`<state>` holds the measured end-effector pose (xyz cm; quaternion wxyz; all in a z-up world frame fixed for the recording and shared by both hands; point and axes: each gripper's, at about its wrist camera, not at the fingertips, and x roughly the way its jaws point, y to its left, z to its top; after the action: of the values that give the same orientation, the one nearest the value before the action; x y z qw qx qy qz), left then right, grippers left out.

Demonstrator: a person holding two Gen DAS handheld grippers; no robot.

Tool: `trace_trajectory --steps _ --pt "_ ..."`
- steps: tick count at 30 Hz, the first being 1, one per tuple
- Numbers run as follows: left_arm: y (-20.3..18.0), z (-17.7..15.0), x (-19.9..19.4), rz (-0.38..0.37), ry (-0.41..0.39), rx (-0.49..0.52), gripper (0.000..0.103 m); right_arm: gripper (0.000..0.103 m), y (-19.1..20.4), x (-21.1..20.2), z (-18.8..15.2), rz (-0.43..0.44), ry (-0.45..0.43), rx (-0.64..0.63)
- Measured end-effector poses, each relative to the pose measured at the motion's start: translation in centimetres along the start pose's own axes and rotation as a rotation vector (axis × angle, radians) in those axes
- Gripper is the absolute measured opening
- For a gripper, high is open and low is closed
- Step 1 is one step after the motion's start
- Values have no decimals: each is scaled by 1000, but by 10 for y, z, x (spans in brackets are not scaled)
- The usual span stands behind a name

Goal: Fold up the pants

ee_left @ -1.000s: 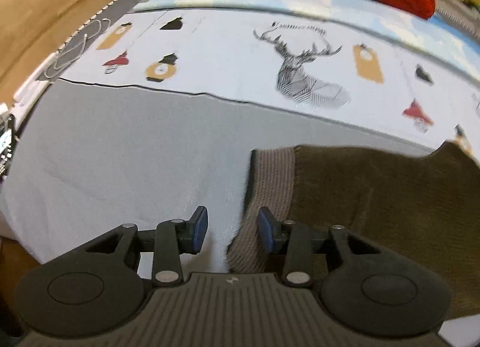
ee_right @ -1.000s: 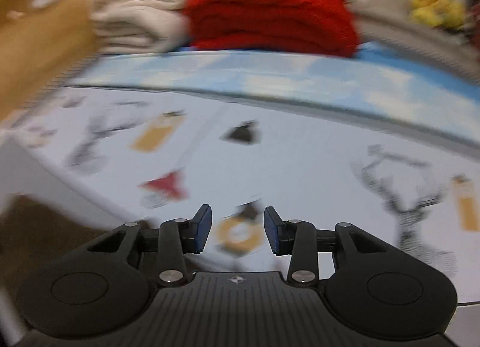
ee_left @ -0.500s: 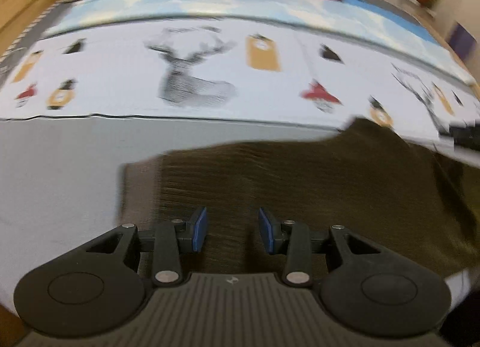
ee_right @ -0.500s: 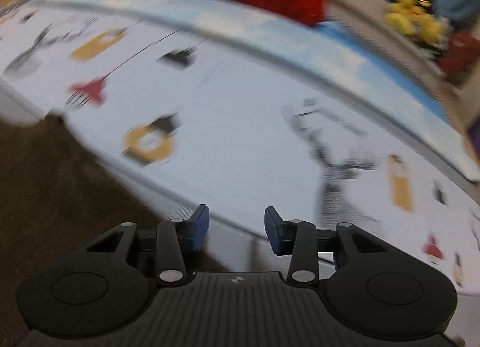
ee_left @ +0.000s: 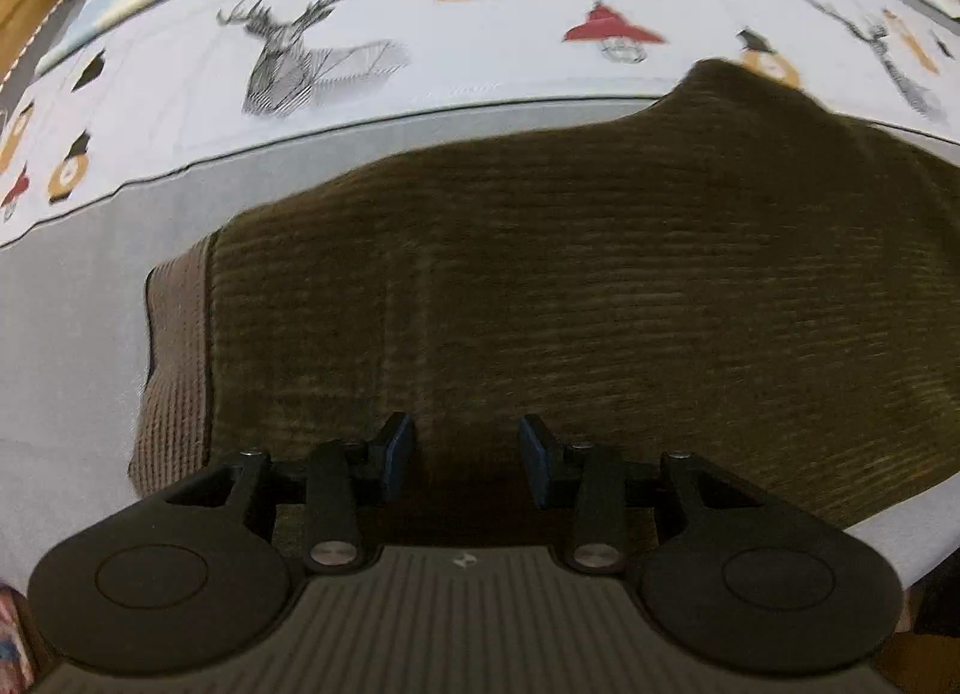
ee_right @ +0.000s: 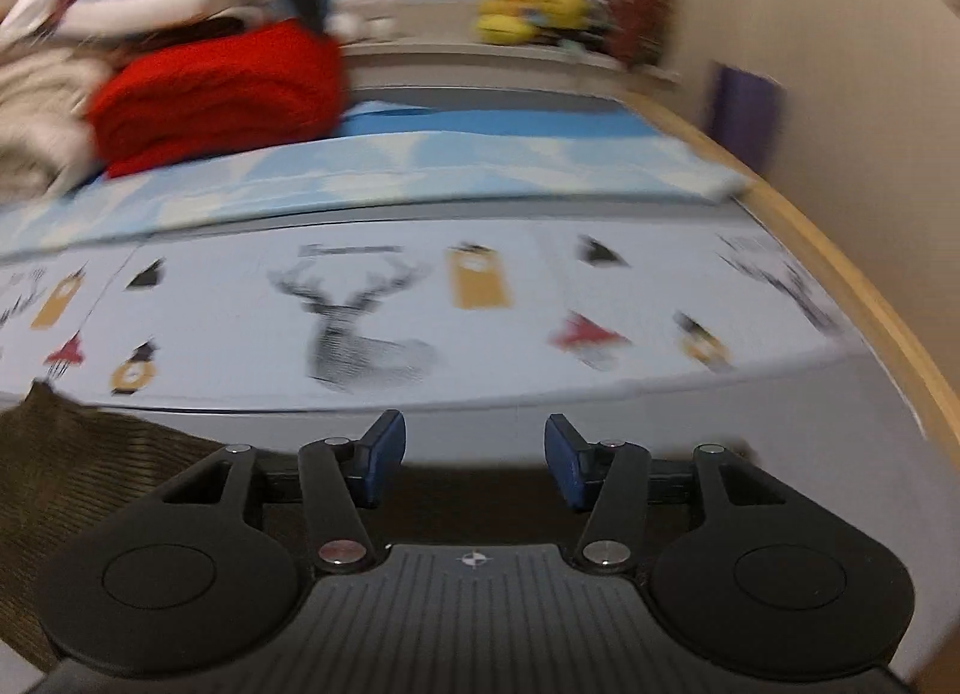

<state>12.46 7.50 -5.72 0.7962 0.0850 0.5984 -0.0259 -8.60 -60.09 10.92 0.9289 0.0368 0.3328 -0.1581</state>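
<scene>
Dark olive-brown ribbed pants [ee_left: 600, 286] lie flat on the grey sheet [ee_left: 66, 346], with a lighter brown waistband [ee_left: 174, 370] at their left end. My left gripper [ee_left: 467, 457] hovers over the pants near that band, pointing steeply down, open with nothing between its blue pads. In the right wrist view the pants [ee_right: 66, 466] show at the lower left and run under the tool. My right gripper [ee_right: 474, 463] is over their right part; its jaws are opening and nothing sits between them.
A white cover printed with deer and lamps [ee_left: 312, 58] lies beyond the pants. At the bed's far end are a folded red blanket [ee_right: 222, 94], beige bedding [ee_right: 36, 112] and yellow toys [ee_right: 528, 4]. A wooden bed rim [ee_right: 840, 274] runs along the right.
The left gripper slid from the waistband's edge to over the pants and came lower. The right gripper swung far to the right across the bed, and its jaws widened.
</scene>
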Motion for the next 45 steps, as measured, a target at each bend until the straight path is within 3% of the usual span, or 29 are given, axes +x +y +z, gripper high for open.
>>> trace_trajectory --steps 7,14,19,21,23,24,27,35,39,42,45 --pt "-25 0 -21 -22 -74 34 47 59 -106 -37 -60 -113 42 324" --pt "-70 6 -38 -63 -134 113 50 59 -169 -29 -109 -183 140 487" --pt "-97 -4 -36 -161 -115 170 53 59 -205 -19 -130 -195 194 693" --pt "-109 -10 -11 -158 6 229 54 60 -213 -16 -136 -177 206 777" --pt "-124 -23 10 -94 76 354 55 60 -217 -12 -141 -149 218 849" --pt "-130 -27 11 -72 59 395 57 61 -217 -9 -145 -130 228 885" --pt "-132 -24 8 -83 41 372 57 62 -218 4 -150 -84 269 957" --pt "-127 -28 -4 -95 4 373 59 60 -225 30 -159 -103 268 1055" --pt "-120 -29 -14 -93 -16 353 59 47 -219 40 -155 -119 272 1046" --pt "-114 -25 -20 -96 -42 338 59 23 -213 43 -149 -146 268 1016" --pt "-109 -19 -31 -111 -74 310 59 20 -208 37 -141 -163 229 1020"
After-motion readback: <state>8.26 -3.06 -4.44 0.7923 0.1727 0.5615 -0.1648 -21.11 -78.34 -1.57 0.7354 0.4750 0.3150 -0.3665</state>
